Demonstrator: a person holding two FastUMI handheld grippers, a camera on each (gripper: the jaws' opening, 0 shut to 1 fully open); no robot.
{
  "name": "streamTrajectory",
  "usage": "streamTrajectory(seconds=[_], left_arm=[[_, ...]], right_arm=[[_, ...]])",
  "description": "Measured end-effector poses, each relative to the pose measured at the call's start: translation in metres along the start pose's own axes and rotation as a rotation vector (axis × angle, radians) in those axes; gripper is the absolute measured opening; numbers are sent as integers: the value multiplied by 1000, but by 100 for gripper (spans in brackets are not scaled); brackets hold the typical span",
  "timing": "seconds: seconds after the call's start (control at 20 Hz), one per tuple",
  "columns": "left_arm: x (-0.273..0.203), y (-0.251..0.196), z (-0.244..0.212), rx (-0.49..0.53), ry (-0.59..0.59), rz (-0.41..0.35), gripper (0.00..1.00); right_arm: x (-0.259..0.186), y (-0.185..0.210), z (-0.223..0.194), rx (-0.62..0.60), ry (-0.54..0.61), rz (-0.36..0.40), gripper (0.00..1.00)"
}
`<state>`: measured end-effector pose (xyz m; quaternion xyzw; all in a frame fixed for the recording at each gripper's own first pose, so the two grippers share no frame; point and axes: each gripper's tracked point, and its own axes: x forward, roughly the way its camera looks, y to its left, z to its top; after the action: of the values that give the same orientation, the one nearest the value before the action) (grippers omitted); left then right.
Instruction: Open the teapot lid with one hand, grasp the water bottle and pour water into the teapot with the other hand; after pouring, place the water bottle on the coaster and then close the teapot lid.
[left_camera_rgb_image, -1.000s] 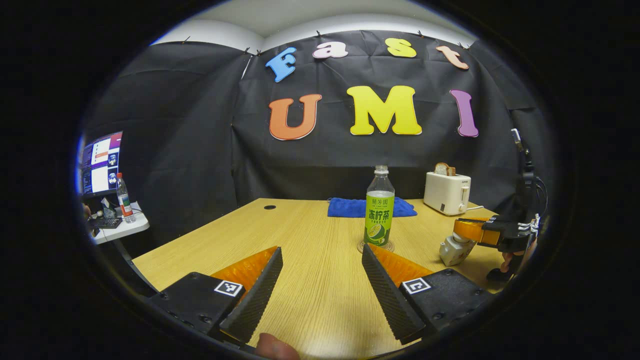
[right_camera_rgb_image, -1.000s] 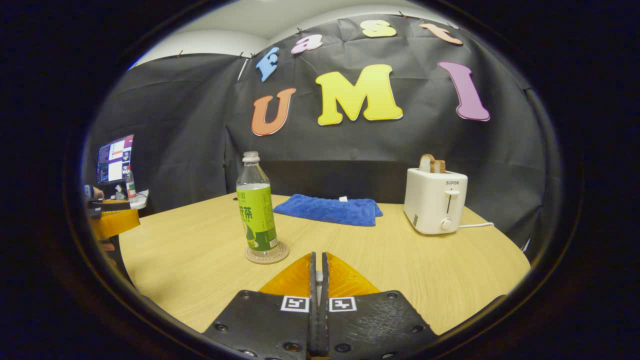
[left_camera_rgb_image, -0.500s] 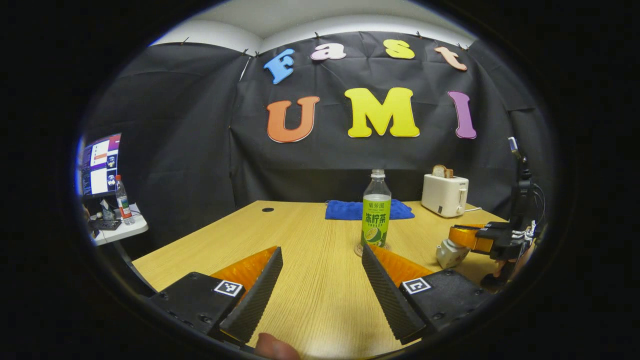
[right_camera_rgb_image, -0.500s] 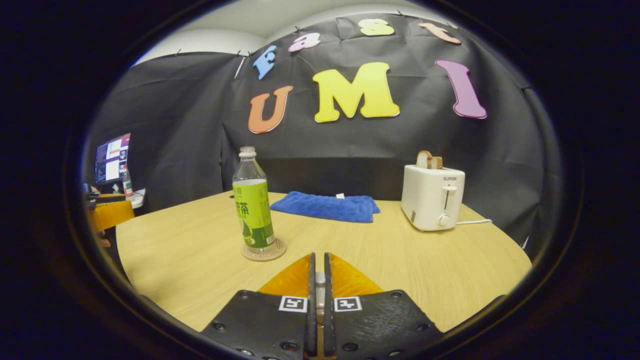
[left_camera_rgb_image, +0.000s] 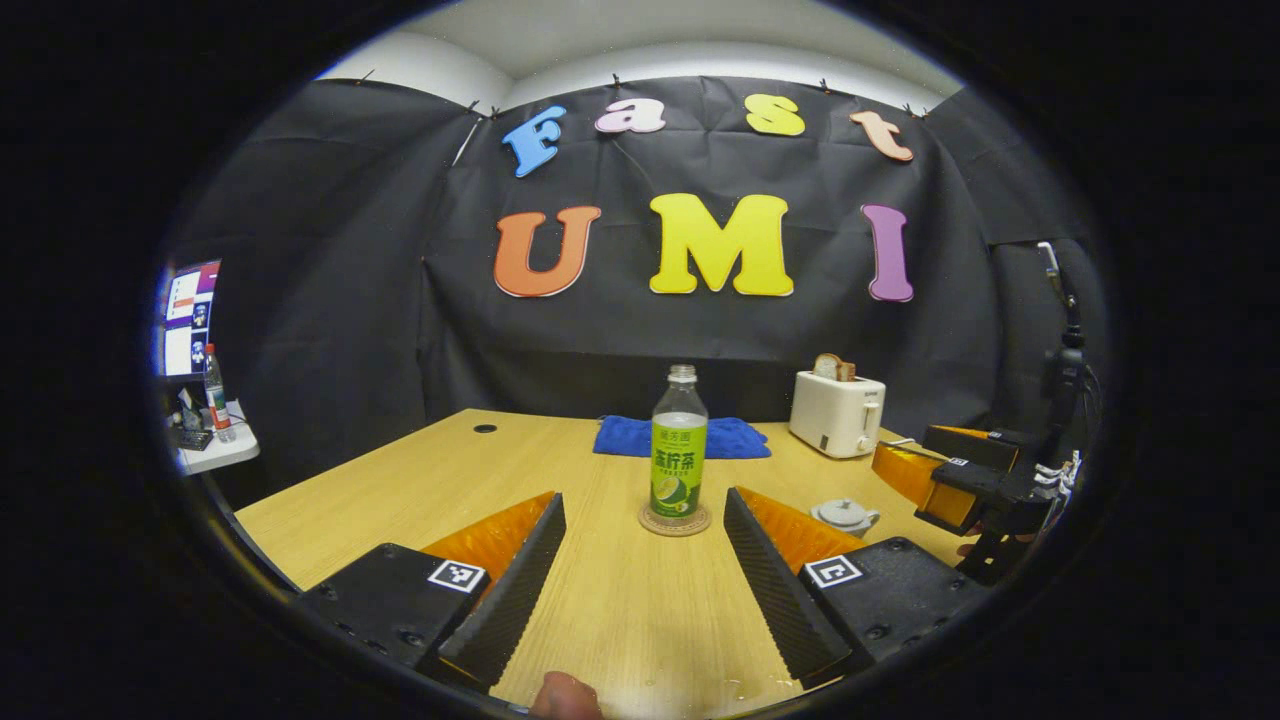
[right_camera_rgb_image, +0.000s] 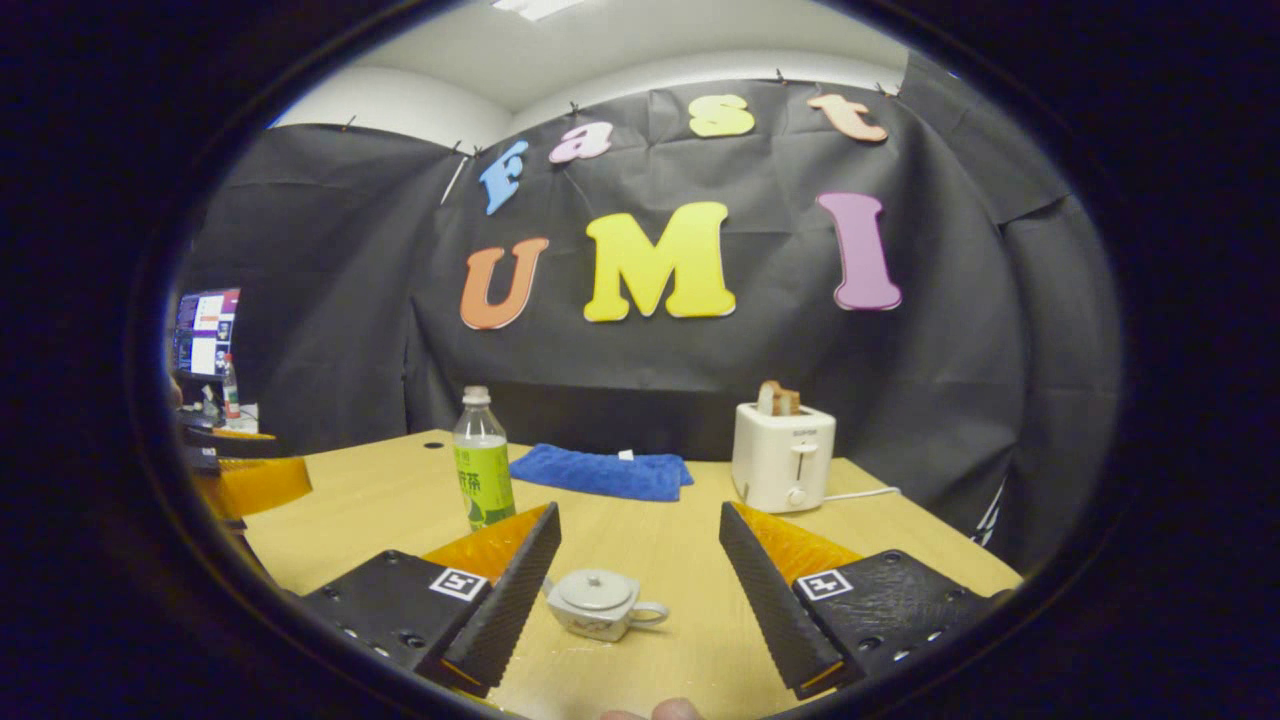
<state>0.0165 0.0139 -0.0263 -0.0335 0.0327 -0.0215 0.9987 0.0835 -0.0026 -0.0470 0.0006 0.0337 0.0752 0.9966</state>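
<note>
Teapot (right_camera_rgb_image: 598, 603) is being seen low on the table (right_camera_rgb_image: 900, 545) in the right gripper view, lid (right_camera_rgb_image: 592, 588) seated on it, handle turned toward the view's right. It is being framed between the spread fingers of the right gripper (right_camera_rgb_image: 634, 592), which is held apart and clamped on nothing; no contact with the pot is being made. In the left gripper view the water bottle (left_camera_rgb_image: 679, 455) is being shown upright on the coaster (left_camera_rgb_image: 675, 520), ahead of the left gripper (left_camera_rgb_image: 642, 580), whose fingers are likewise being held wide apart and empty. The bottle is capless and partly filled.

Judged from this layout, the task appears to be finished: lid on, bottle on the coaster, both tools free. Risks are therefore being confined to the withdrawal. The small, light teapot is likely to be nudged or its handle caught if the right gripper is being swung sideways while low. Water may be spilled from the open-necked bottle if it is being clipped by either finger, since it is tall and is standing on a narrow coaster. The blue cloth (right_camera_rgb_image: 598, 472) and toaster (right_camera_rgb_image: 783, 457) are being left well apart from both tools.
</note>
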Motion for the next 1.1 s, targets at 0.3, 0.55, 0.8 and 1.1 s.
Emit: streamTrajectory(seconds=[0.3,0.55,0.8,1.1], left_arm=[[-18,-35,15,-4,-58,-57,99],[-29,-37,21,19,-76,-35,99],[-39,-37,27,62,-91,-35,99],[-51,-31,44,26,-122,-41,99]], right_arm=[[-72,-13,38,-51,-88,-88,96],[-110,-3,37,-29,-128,-120,96],[-117,-3,30,-12,-107,-145,97],[-118,17,36,-28,-110,-130,97]])
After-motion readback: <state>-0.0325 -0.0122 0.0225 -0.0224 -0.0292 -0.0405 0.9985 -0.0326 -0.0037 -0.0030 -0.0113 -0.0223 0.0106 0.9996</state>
